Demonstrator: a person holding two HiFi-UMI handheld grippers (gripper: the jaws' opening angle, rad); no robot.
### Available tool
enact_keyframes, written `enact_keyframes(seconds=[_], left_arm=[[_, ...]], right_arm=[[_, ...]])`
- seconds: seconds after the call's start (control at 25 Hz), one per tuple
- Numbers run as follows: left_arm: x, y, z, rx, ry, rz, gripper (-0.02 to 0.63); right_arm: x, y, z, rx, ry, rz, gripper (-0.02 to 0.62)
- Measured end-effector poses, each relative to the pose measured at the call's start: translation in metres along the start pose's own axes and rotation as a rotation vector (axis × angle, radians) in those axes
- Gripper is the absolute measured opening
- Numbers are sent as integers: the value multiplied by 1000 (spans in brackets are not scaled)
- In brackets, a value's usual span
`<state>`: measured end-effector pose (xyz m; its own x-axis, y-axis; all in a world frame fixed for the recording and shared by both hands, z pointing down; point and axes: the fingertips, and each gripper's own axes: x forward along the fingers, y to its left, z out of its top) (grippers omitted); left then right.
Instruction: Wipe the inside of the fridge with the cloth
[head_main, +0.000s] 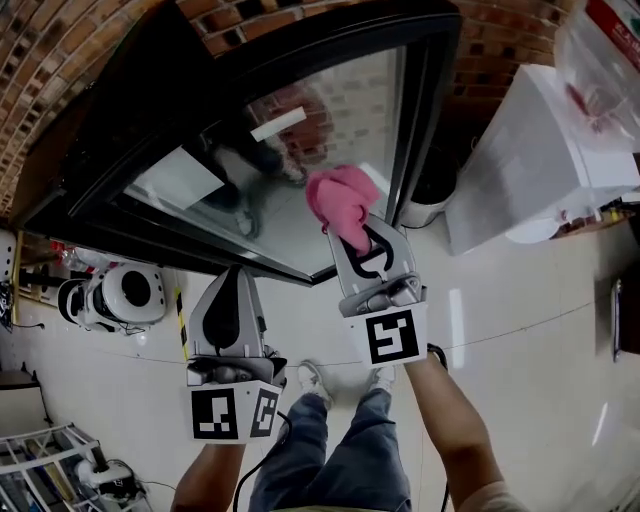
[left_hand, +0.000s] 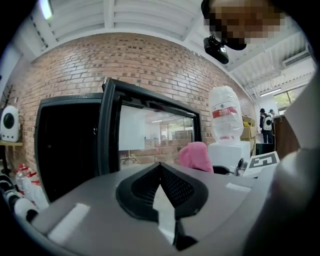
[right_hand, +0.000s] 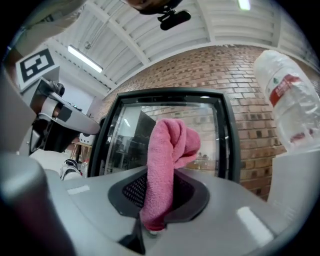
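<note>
A black fridge (head_main: 120, 130) stands against a brick wall, its glass door (head_main: 300, 150) swung open toward me. My right gripper (head_main: 362, 242) is shut on a pink cloth (head_main: 342, 203), which bunches above its tips in front of the door glass. In the right gripper view the pink cloth (right_hand: 167, 160) stands upright, pinched in my right gripper (right_hand: 156, 192), with the glass door (right_hand: 125, 140) behind it. My left gripper (head_main: 232, 278) is shut and empty, lower and to the left, below the door's bottom edge. Its view shows my left gripper (left_hand: 161, 169), the dark fridge opening (left_hand: 65, 145) and the cloth (left_hand: 196, 156).
A white water dispenser (head_main: 555, 150) with a clear bottle (head_main: 600, 50) stands right of the door. On the tiled floor at the left sit a round white device (head_main: 130, 292) and a wire rack (head_main: 50, 450). The person's legs and shoes (head_main: 330, 420) are below the grippers.
</note>
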<state>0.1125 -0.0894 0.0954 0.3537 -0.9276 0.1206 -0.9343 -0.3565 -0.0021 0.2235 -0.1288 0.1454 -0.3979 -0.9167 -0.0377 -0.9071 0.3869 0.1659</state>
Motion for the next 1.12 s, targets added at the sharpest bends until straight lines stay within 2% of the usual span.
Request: enact_keyframes(seconds=[0.16,0.4,0.6,0.76,0.96,1.04,1.12], left_arm=[[8,-16,-4,-5,-8,26,15],[14,-25,-6,-16,-8,56,15],[6,-15,-13,6,13,75,15],[-1,2,-18,13,23,80,15],[-15,24,-26,1,21,46,14],[-21,36,-30,-6,19,34,14],[-28,47,-35,-7,21,20,14]], right_arm=[[-9,-31,-14,-35,7,0,61],[-10,-82,-37,-20,11,-69,61],[-5,-86,-30,5,-38,-99,61],[-11,-61,-14,80,-88,-119,61],[-22,3,6,165,-131,-132,61],[-25,40,6,186,-113,-113,61],[-22,78,-4,165,-61,-70,61]])
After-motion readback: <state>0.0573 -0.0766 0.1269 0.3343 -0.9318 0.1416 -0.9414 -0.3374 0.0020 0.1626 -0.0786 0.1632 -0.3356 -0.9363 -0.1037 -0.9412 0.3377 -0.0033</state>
